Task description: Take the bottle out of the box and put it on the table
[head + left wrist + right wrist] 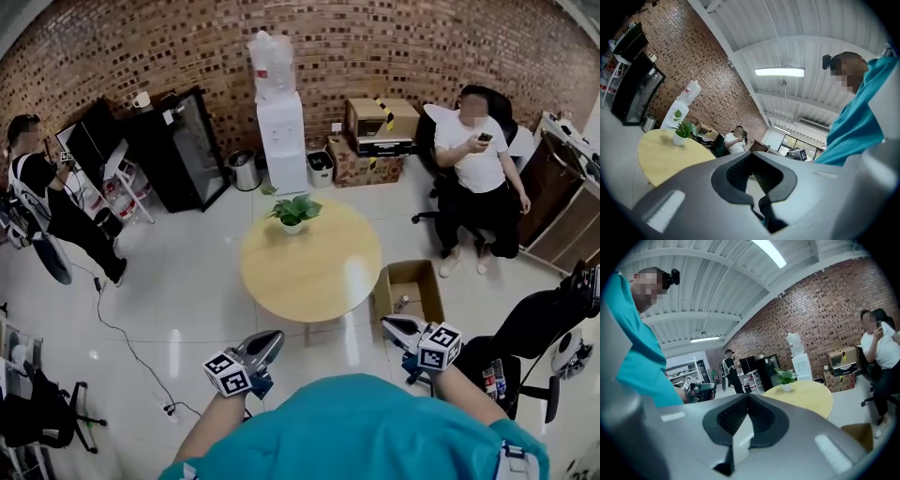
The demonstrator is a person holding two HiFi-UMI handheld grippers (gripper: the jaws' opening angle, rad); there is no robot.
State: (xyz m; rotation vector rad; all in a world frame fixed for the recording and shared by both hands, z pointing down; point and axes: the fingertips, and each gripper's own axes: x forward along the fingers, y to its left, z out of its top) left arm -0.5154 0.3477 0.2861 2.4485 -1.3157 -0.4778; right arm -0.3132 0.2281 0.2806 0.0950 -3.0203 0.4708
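1. Currently, the person is holding the grey left gripper [263, 349] and the grey right gripper [401, 328] clenched and empty, probably because neither is at the box yet.
2. A small bottle [403, 303] is sitting inside the open brown cardboard box [384, 298] on the floor, just beside the round pale wooden table [319, 272].
3. Bare tabletop is leaving room in front of the small potted plant [294, 212].

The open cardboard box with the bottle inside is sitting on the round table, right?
No. The open cardboard box with the bottle inside sits on the floor beside the round table, not on it. The head view shows only the plant on the table.
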